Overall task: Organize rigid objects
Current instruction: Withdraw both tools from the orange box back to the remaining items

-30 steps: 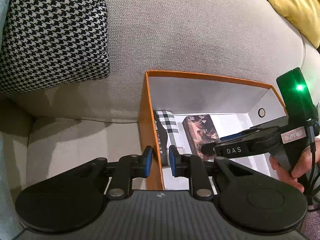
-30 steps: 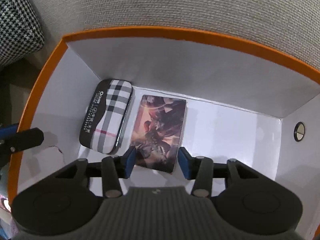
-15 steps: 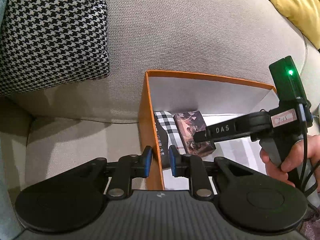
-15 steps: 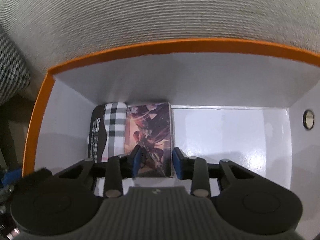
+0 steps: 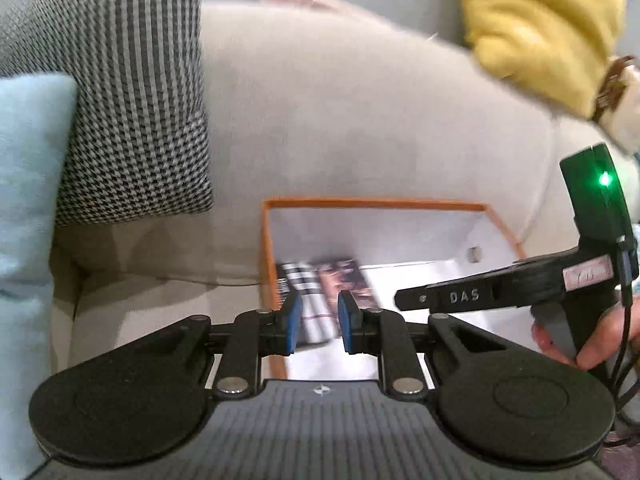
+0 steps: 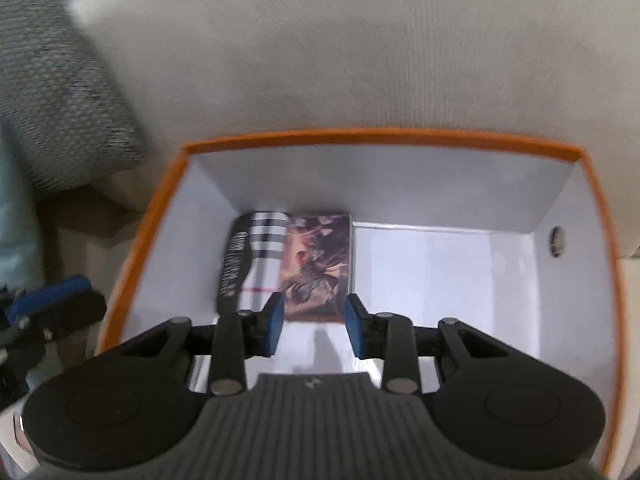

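While both tongs gape empty, right tongs (image 6: pixel 314 326) hover above the orange box (image 6: pixel 384 138); left tongs (image 5: pixel 318 326) level at its rim.

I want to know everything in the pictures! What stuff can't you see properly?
- Writing on the plaid case: right wrist view, smeared by motion blur.
- Artwork on the picture box: blurred in both views.
- Near wall of the orange box: both views, hidden behind each gripper's body.

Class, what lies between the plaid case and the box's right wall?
The picture card beside the plaid case, then bare white floor to the box wall; right wrist view.
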Tool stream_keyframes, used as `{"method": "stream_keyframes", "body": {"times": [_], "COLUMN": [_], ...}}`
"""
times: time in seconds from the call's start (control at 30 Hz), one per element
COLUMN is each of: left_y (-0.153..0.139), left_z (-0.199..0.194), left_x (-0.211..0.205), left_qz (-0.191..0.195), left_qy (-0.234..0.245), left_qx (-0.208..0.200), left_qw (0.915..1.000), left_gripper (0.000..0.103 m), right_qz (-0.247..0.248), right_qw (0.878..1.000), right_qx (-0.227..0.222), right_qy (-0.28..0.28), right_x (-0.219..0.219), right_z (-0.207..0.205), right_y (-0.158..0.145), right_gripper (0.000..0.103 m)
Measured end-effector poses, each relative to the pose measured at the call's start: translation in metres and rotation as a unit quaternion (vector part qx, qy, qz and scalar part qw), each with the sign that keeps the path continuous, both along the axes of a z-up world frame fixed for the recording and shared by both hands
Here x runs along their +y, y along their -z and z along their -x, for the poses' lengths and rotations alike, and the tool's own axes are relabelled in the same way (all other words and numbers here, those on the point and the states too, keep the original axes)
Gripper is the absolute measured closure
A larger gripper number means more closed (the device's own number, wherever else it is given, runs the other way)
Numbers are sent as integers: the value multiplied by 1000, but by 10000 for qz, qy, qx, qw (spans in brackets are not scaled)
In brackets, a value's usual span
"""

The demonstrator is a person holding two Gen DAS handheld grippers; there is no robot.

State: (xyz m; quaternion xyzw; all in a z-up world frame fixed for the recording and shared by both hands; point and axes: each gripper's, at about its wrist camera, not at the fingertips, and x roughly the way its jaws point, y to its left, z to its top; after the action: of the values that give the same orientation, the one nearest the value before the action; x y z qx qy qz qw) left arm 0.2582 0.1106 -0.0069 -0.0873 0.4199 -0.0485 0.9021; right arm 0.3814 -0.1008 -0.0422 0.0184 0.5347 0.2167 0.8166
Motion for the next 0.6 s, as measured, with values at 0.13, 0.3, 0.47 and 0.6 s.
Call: {"method": "stream_keyframes", "body": {"times": [0.13,0.3,0.47,0.6], "left_y": [-15,-10,18,42], "left_z": [44,100,148,174], "left_x": [-14,-34,-54,-65], "left_qz": [289,588,958,1108], "left_qy": [110,179,88,100], "left_qx": [-250,-303,-43,303], "left_qw": [9992,9976,9954,9933], "left_gripper": [76,72,72,72], "right_qz": [-324,-424,-436,-317], "right_qw": [9985,9956,9943,9956], "right_qx": [-435,-833,-963,-833], "right_qy": [-32,-69,122,283], "right_x": [-19,-49,-79,-94], "right_z": [49,118,188,233], "right_y": [-22,-39,-29,-7], "right_gripper": [67,66,66,66]}}
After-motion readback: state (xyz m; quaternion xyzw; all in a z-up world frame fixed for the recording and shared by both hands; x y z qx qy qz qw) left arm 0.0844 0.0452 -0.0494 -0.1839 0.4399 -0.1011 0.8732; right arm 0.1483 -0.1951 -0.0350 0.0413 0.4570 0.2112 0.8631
